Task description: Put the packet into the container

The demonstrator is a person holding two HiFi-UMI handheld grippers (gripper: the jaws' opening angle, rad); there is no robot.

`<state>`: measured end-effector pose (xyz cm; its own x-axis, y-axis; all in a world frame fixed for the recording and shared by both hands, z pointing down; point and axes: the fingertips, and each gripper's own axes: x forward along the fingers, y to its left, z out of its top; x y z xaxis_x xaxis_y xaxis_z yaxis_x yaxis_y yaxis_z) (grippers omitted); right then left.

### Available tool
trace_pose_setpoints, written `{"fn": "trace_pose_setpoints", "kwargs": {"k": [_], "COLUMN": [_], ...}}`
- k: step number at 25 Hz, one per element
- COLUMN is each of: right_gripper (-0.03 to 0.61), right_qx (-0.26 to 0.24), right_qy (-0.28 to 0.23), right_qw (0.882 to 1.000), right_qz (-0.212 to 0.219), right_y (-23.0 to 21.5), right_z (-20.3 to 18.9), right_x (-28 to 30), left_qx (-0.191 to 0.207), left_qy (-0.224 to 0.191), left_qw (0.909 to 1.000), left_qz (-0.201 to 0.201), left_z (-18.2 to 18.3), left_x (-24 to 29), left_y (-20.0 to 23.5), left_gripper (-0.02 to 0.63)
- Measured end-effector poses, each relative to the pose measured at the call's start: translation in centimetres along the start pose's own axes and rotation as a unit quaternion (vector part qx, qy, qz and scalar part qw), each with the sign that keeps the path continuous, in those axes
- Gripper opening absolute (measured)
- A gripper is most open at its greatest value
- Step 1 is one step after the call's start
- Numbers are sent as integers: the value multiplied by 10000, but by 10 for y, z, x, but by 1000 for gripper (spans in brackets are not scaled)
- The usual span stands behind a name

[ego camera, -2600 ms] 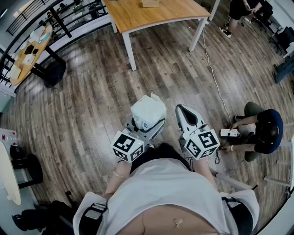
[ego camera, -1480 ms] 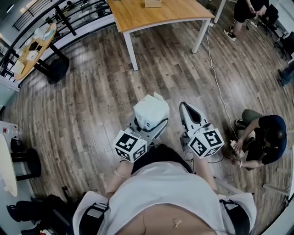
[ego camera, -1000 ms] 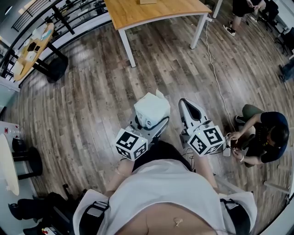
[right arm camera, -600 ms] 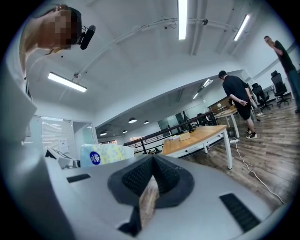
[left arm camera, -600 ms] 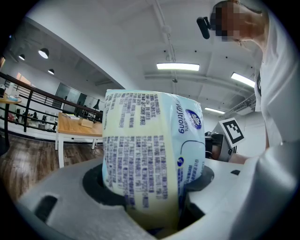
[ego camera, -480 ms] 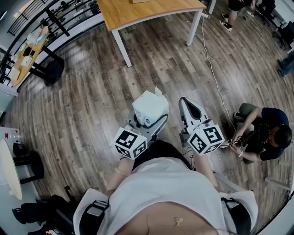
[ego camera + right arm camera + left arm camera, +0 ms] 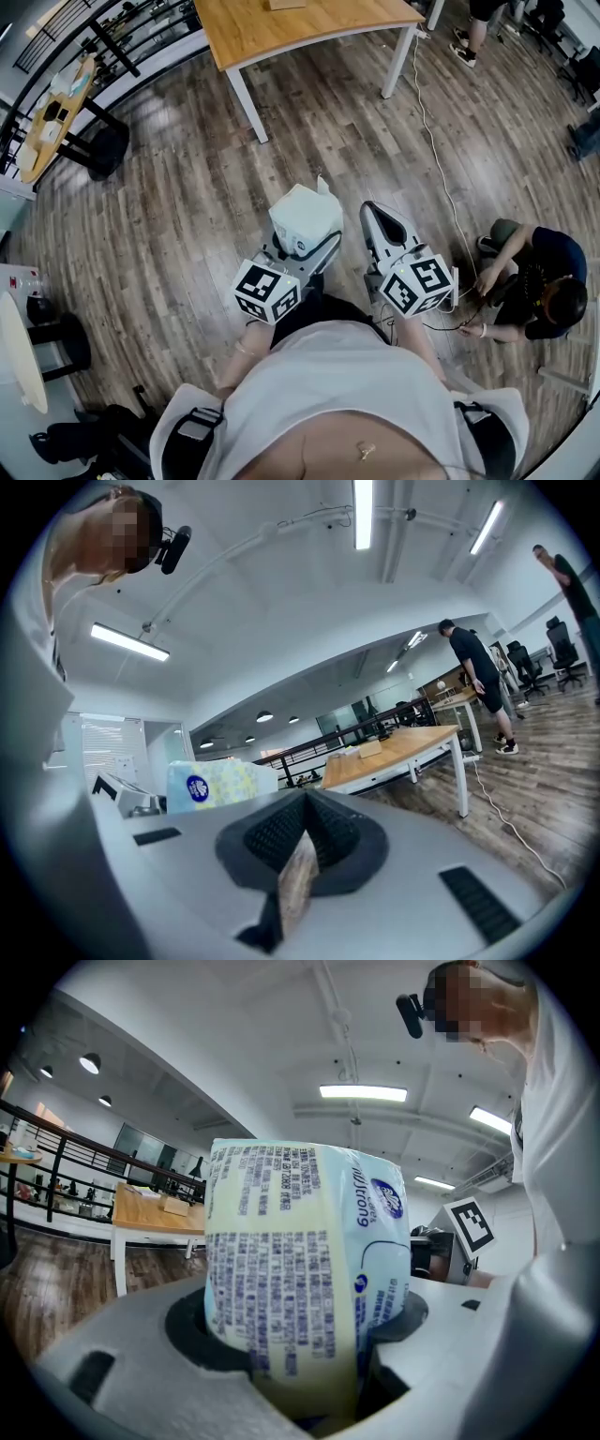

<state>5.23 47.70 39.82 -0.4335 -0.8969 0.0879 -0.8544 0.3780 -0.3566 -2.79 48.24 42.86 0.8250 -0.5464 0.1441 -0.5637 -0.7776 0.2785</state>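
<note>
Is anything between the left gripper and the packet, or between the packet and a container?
Nothing separates them: the left gripper is closed on the packet, which it holds up above the wooden floor. No container shows in any view, so the way to it cannot be judged.

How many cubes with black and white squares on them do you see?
2. One white cube with black square markers rides on the left gripper, which grips the pale tissue packet; the other rides on the right gripper. None look hidden.
</note>
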Motion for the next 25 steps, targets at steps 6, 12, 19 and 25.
{"fn": "trace_pose_setpoints", "kwargs": {"k": [6,12,19,25], "right_gripper": [11,11,11,11], "right_qx": [22,7,-68,-118], "right_qy": [95,79,36,43], "right_qw": [10000,10000,9999,9999], "right_qz": [4,-51,-70,36], "right_y": [-14,-36,-51,-53], "right_z": [3,19,43,52], "right_x": [32,73,126,174], "left_qx": [-41,-18,19,28], "left_qy": [28,12,-55,-130], "left_qw": [10000,10000,10000,9999], "left_qz": [4,-26,31,95], "left_z": [9,28,56,74], "left_x": [22,51,76,89], "left_y": [30,66,114,155], "left_gripper": [337,337,337,337]}}
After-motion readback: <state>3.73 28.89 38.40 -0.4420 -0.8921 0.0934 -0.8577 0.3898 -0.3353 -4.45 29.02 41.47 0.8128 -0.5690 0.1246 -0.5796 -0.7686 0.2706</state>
